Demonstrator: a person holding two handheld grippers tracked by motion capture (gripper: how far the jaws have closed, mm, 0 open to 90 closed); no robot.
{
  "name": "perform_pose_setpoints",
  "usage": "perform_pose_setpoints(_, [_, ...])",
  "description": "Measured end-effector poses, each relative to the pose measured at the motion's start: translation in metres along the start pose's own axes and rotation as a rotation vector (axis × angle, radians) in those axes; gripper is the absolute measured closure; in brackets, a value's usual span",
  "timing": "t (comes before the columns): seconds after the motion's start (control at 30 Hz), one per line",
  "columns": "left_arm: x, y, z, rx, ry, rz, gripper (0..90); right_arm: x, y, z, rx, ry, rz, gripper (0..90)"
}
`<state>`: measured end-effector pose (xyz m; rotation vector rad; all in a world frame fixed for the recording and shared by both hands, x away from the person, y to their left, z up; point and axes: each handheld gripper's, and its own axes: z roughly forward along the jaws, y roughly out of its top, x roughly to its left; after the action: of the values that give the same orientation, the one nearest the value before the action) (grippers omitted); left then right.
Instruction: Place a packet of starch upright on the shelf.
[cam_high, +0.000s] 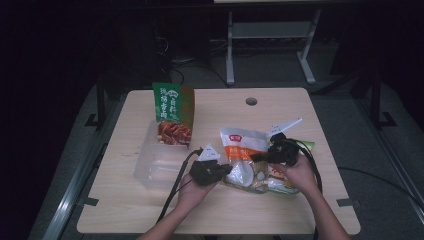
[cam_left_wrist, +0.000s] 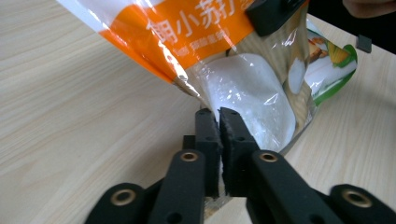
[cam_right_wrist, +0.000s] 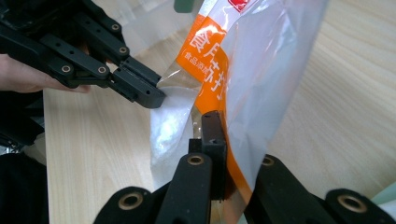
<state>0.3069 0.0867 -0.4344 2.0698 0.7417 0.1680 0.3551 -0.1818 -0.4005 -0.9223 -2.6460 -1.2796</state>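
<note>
An orange and white snack bag (cam_high: 242, 142) with a clear lower part lies at the middle of the wooden table (cam_high: 280, 215), lifted a little. My left gripper (cam_high: 227, 169) meets its left edge. In the left gripper view the jaws (cam_left_wrist: 219, 116) are pressed together on the bag's (cam_left_wrist: 196, 28) clear corner seam. My right gripper (cam_high: 255, 157) holds the bag from the right. In the right gripper view the bag (cam_right_wrist: 261, 70) passes between the jaws (cam_right_wrist: 228, 126), and it hides the right jaw. The left gripper (cam_right_wrist: 152, 95) shows there, pinching the bag's far edge.
A green snack bag (cam_high: 172, 107) stands upright in a clear plastic box (cam_high: 150, 170) at the left of the table. Another packet with a green edge (cam_high: 302, 146) lies under the orange bag on the right. A round cable hole (cam_high: 251, 101) sits near the far edge.
</note>
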Motion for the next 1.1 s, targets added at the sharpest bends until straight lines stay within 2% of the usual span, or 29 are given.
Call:
perform_pose_setpoints(0.1, [0.0, -0.001, -0.003, 0.004, -0.005, 0.003, 76.3, 0.002, -0.001, -0.003, -0.02, 0.018, 0.0, 90.0])
perform_pose_setpoints(0.13, [-0.002, -0.001, -0.005, 0.002, -0.006, 0.003, 76.3, 0.004, -0.001, -0.004, -0.023, 0.019, -0.006, 90.0])
perform_pose_setpoints(0.3, [-0.007, -0.004, -0.014, -0.001, -0.001, 0.02, 63.8, 0.015, 0.001, -0.006, -0.042, 0.02, -0.036, 90.0])
perform_pose_setpoints(0.33, [-0.009, -0.005, -0.017, 0.003, 0.006, 0.026, 63.8, 0.017, 0.002, -0.006, -0.044, 0.018, -0.045, 90.0])
perform_pose_setpoints(0.4, [-0.013, -0.008, -0.021, 0.013, 0.016, 0.033, 58.3, 0.025, 0.004, -0.007, -0.047, 0.014, -0.073, 90.0])
perform_pose_setpoints(0.63, [-0.018, -0.013, -0.036, 0.008, 0.011, 0.046, 54.0, 0.038, 0.013, -0.012, -0.078, -0.021, -0.115, 90.0])
perform_pose_setpoints(0.67, [-0.018, -0.014, -0.039, 0.01, 0.012, 0.062, 54.0, 0.04, 0.014, -0.013, -0.081, -0.028, -0.121, 90.0])
perform_pose_setpoints(0.77, [-0.021, -0.016, -0.043, 0.011, 0.009, 0.076, 53.4, 0.041, 0.018, -0.014, -0.089, -0.045, -0.128, 90.0])
perform_pose_setpoints(0.83, [-0.023, -0.021, -0.048, 0.014, -0.006, 0.092, 52.6, 0.041, 0.022, -0.015, -0.092, -0.056, -0.129, 90.0])
perform_pose_setpoints(0.93, [-0.024, -0.026, -0.053, 0.01, -0.018, 0.093, 52.0, 0.043, 0.029, -0.017, -0.115, -0.045, -0.126, 90.0])
perform_pose_setpoints(1.03, [-0.021, -0.032, -0.057, -0.003, -0.014, 0.119, 49.2, 0.046, 0.038, -0.018, -0.123, -0.034, -0.133, 90.0])
perform_pose_setpoints(1.07, [-0.021, -0.032, -0.057, -0.003, -0.014, 0.119, 49.1, 0.046, 0.038, -0.018, -0.123, -0.034, -0.133, 90.0])
perform_pose_setpoints(1.1, [-0.021, -0.035, -0.058, -0.009, -0.023, 0.094, 49.1, 0.048, 0.042, -0.018, -0.125, -0.03, -0.138, 90.0])
